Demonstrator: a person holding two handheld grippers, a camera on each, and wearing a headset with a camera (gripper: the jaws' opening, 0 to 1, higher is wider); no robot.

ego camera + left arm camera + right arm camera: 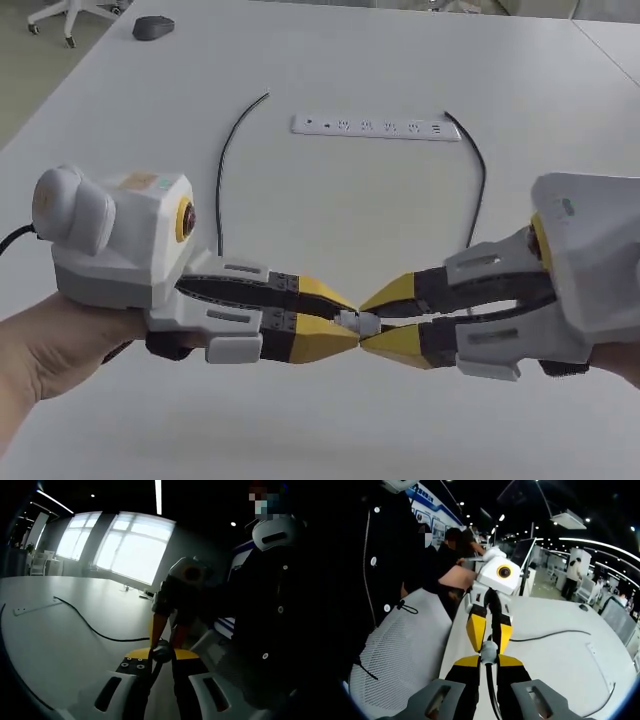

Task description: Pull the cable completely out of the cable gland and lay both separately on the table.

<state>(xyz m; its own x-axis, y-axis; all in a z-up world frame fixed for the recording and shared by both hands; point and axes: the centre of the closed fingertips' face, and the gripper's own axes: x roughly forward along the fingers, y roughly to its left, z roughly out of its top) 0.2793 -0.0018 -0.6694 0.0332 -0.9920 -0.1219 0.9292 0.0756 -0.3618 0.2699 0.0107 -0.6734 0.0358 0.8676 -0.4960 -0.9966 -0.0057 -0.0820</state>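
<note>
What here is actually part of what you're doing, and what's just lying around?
Part of the job:
- cable gland, pinched between the left gripper and right gripper
- thin black cable, trailing across the table

Just lying about:
- power strip and its cord
- mouse
- office chair

An open-plan office. The head view has a wide white counter (330,60) carrying a power strip (375,127) and a computer mouse (153,27), with a castor chair base (70,15) at upper left. The left gripper view shows tall windows (135,550). The right gripper view shows ceiling spotlights (502,517), a mesh chair back (400,650) and people standing (573,577) at far desks.
</note>
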